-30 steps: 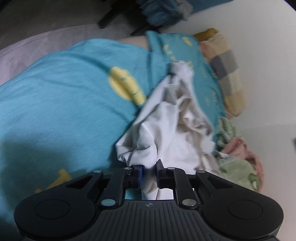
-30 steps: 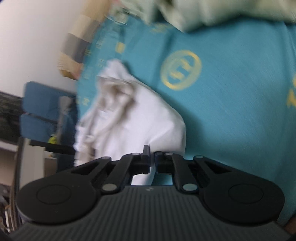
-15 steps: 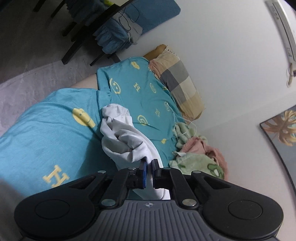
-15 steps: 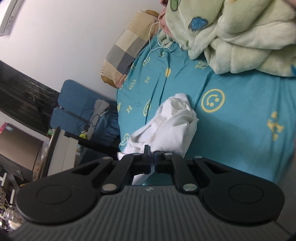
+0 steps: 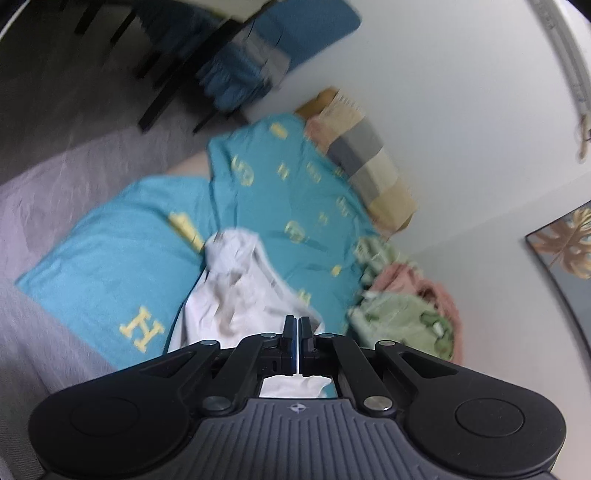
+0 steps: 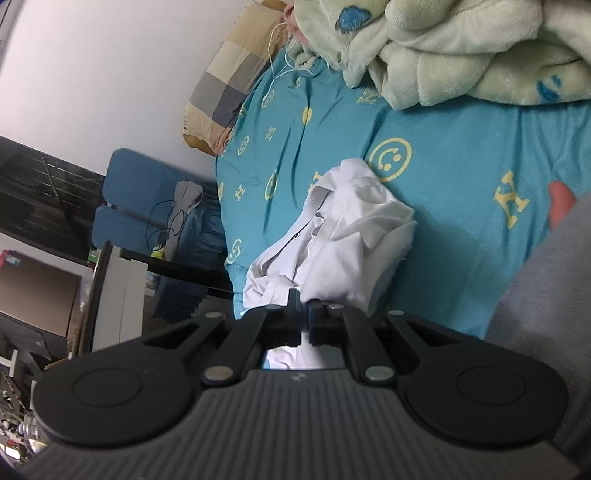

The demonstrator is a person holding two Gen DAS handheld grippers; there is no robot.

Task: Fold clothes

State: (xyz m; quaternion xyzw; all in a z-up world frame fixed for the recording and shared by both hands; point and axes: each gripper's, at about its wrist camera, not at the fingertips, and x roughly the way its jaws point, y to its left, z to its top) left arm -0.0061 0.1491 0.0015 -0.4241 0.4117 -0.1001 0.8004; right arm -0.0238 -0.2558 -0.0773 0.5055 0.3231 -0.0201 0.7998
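Left wrist view, blurred: left gripper point(image 5: 297, 326) had its jaws pressed together on a pinch of the white garment point(image 5: 240, 291), white cloth showing just under and behind the jaws. Garment hung crumpled from the jaws and trailed away onto the teal bed sheet point(image 5: 110, 258) with yellow letters and smiley prints. Far right along the wall point(image 5: 461, 110) lay a checked pillow point(image 5: 369, 162); right of the garment, well apart, a green fleece blanket point(image 5: 402, 321) with a pink cloth point(image 5: 424, 284) beside it. A blue chair point(image 5: 295, 29) stood far beyond the bed, grey floor point(image 5: 55, 166) to the left, a framed leaf picture point(image 5: 565, 243) at the right edge. Right wrist view, sharp: right gripper point(image 6: 303, 308) also had jaws closed tight, pinching another edge of the same white garment point(image 6: 351, 240), cloth visible between and below them. Garment bunched just ahead of the jaws, its collar part lying on the teal sheet point(image 6: 461, 166) near a yellow smiley. Pale green blanket point(image 6: 461, 48) heaped at far right, checked pillow point(image 6: 229, 85) far left against the wall, a white earphone cord point(image 6: 275, 66) beside it. Blue chair point(image 6: 140, 206) left of the bed, a grey sleeve point(image 6: 546, 295) at the near right edge.
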